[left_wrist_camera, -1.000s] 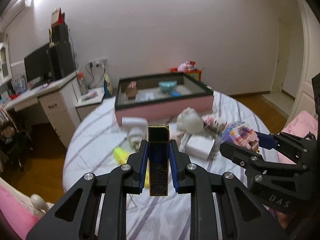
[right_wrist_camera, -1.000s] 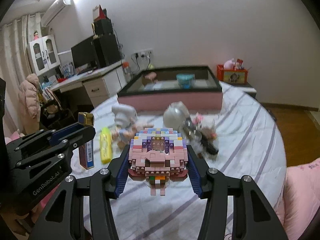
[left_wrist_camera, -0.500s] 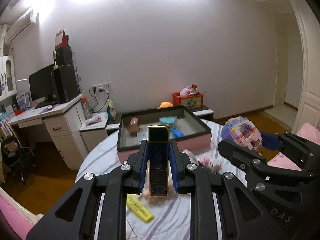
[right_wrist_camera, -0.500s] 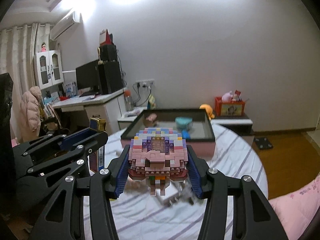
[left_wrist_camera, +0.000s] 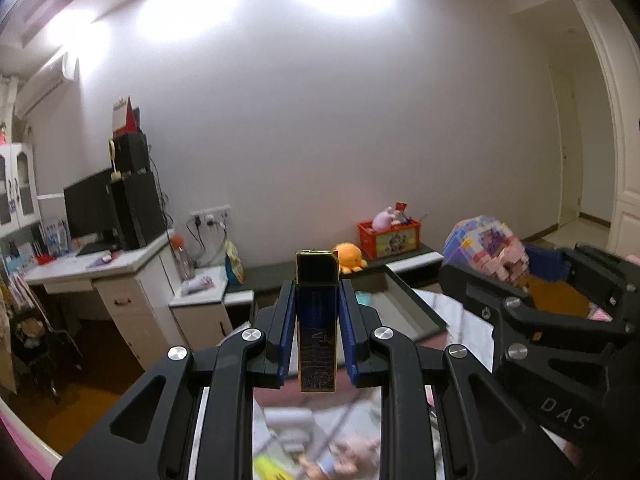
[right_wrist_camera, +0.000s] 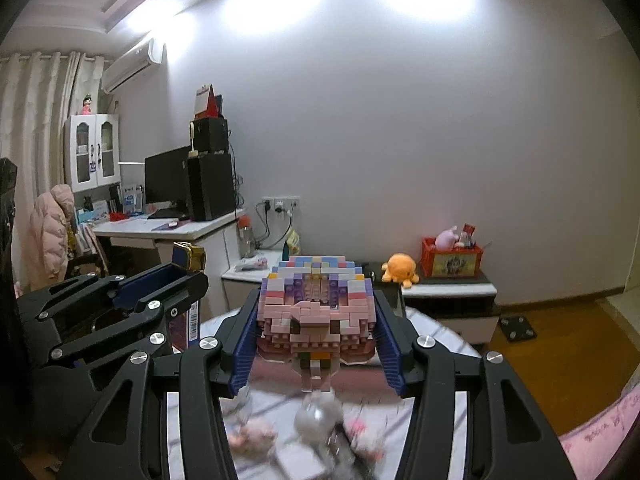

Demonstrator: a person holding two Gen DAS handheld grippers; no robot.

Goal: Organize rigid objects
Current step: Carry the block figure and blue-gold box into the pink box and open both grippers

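Observation:
My left gripper (left_wrist_camera: 317,328) is shut on a tall dark blue box with gold edges (left_wrist_camera: 317,320), held upright high above the table. My right gripper (right_wrist_camera: 316,320) is shut on a pink and purple brick-built figure (right_wrist_camera: 316,304). Each gripper shows in the other view: the right one with the brick figure (left_wrist_camera: 486,248) at the right, the left one with the blue box (right_wrist_camera: 188,256) at the left. The dark-rimmed tray (left_wrist_camera: 412,300) lies just beyond the left gripper, mostly hidden.
Blurred toys (right_wrist_camera: 320,420) lie on the striped tablecloth (left_wrist_camera: 344,436) below both grippers. A white desk with monitor (left_wrist_camera: 100,272) stands left. A low shelf holds an orange plush (right_wrist_camera: 400,268) and a red box (right_wrist_camera: 452,260) by the wall.
Both grippers have risen and tilted upward with their objects. The table and tray have dropped toward the bottom of both views, and more wall and ceiling show.

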